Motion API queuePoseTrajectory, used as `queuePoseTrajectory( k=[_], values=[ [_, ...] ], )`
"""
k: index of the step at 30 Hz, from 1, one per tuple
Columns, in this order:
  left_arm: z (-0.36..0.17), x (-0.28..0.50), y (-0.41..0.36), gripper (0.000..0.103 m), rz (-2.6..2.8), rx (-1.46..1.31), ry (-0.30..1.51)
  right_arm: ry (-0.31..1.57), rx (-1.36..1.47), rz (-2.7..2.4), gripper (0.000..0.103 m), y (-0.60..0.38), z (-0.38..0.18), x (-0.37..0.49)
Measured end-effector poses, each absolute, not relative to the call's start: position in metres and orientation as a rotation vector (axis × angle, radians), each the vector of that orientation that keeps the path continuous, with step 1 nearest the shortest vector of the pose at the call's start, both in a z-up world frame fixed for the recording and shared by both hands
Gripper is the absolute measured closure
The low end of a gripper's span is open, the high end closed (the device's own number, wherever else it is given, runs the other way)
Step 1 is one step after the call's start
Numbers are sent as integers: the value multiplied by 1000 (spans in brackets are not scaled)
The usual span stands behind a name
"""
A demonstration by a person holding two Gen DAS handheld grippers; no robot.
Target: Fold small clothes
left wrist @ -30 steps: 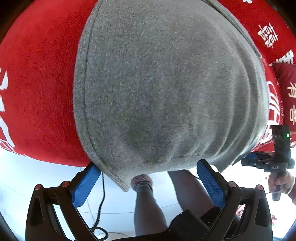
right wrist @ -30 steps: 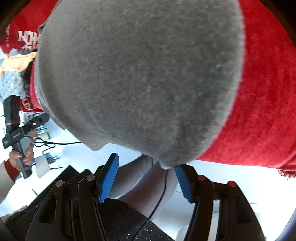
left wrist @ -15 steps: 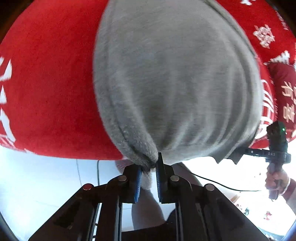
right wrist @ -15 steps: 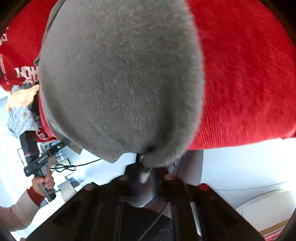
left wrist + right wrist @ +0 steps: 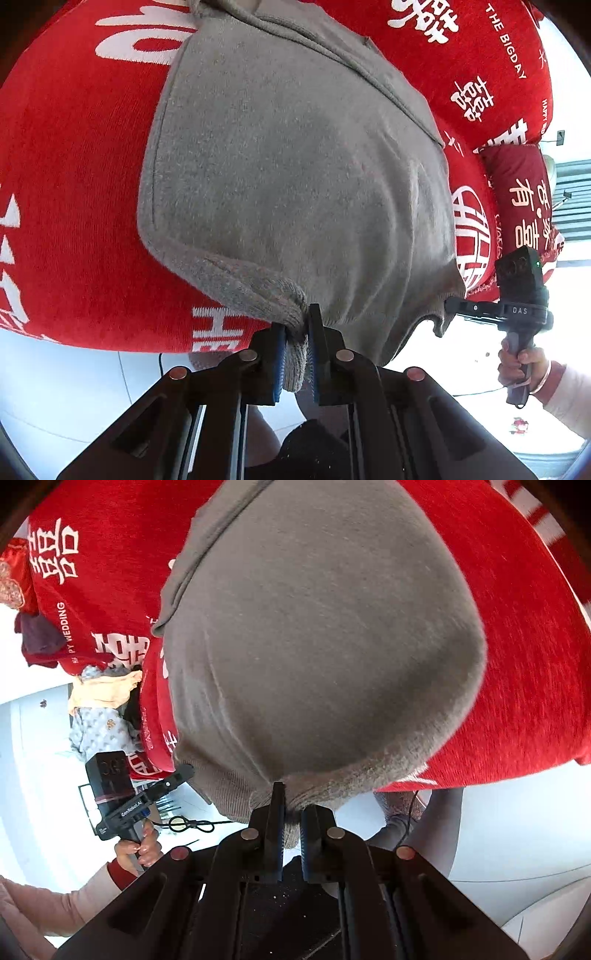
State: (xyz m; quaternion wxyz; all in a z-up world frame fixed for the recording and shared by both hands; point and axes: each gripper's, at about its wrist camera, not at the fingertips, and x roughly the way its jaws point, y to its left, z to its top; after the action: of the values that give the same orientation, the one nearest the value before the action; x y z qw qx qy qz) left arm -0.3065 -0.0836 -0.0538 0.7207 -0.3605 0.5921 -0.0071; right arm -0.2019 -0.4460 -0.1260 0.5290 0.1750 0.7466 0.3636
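Note:
A small grey knit garment [image 5: 295, 166] lies spread on a red cover with white characters [image 5: 74, 184]. My left gripper [image 5: 296, 332] is shut on the garment's near left corner, whose ribbed hem bunches between the blue pads. In the right wrist view the same grey garment [image 5: 325, 646] fills the middle, and my right gripper [image 5: 291, 808] is shut on its near right corner. Both pinched corners are lifted off the cover. Each view also shows the other gripper at its edge: the right gripper [image 5: 448, 306] and the left gripper [image 5: 186, 771].
A dark red cushion with white characters [image 5: 524, 192] lies at the far right. A heap of pale and patterned clothes [image 5: 99, 709] sits left of the cover's edge. The white floor [image 5: 74, 387] lies below the near edge. A cable [image 5: 192, 825] trails there.
Both grippers went from open around the garment's near corners to shut on them. They then rose, lifting the hem off the red cover.

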Motion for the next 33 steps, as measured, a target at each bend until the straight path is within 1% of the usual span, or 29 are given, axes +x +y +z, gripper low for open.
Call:
queuePoseTrajectory(
  k=[7, 16, 19, 25, 33],
  values=[
    [-72, -317, -82, 91, 28, -879, 1313, 1839, 357, 850, 96, -438, -127, -203],
    [-80, -314, -87, 91, 90, -955, 1326, 1906, 308, 818, 96, -419, -138, -203],
    [-73, -311, -92, 91, 90, -903, 1308, 1920, 300, 809, 96, -419, -140, -205],
    [-51, -311, -90, 91, 74, -945, 1203, 1918, 331, 799, 96, -418, -133, -204],
    [-13, -296, -72, 91, 32, -930, 1081, 1846, 402, 818, 96, -411, -108, -190]
  ],
)
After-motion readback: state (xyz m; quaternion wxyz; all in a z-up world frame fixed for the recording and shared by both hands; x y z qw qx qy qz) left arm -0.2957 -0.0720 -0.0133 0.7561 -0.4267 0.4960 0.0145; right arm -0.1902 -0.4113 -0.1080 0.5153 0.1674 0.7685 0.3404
